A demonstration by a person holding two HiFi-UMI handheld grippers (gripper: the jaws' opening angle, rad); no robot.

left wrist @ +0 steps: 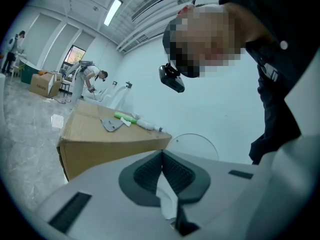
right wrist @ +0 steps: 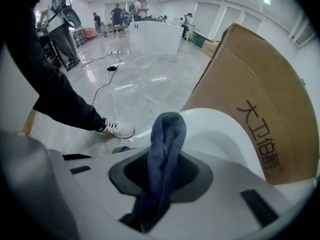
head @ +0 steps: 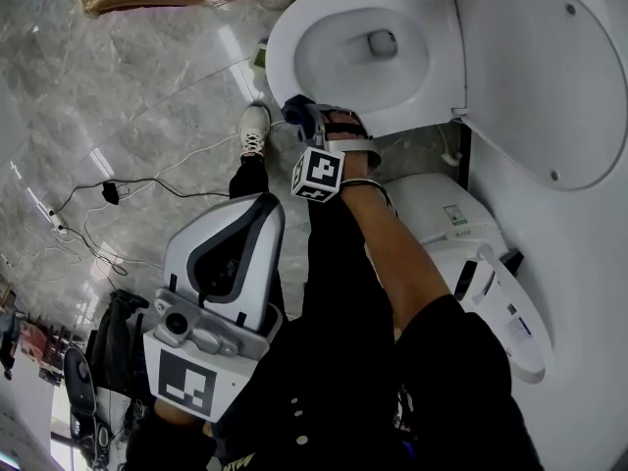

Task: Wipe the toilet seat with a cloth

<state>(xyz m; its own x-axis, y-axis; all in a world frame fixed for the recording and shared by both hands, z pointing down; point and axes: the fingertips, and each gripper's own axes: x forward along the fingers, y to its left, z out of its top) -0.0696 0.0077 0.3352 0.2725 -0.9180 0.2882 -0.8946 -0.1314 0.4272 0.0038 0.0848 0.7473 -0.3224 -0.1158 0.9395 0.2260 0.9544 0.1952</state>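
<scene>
While left gripper's (left wrist: 162, 153) fingers meet empty, right gripper's (right wrist: 161, 159) clamp blue cloth (right wrist: 167, 134) near 大卫-printed box (right wrist: 250, 99).

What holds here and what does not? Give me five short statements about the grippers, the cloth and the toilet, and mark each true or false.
1. The right gripper is shut on a dark blue cloth. True.
2. The left gripper holds a second cloth. False: its jaws are together with nothing between them, and it is held back from the toilet.
3. The toilet's lid is down. False: it is raised, and the bowl is open to view.
4. The cloth is at the front edge of the toilet. True.
5. A cardboard box stands beside the toilet. True.
</scene>
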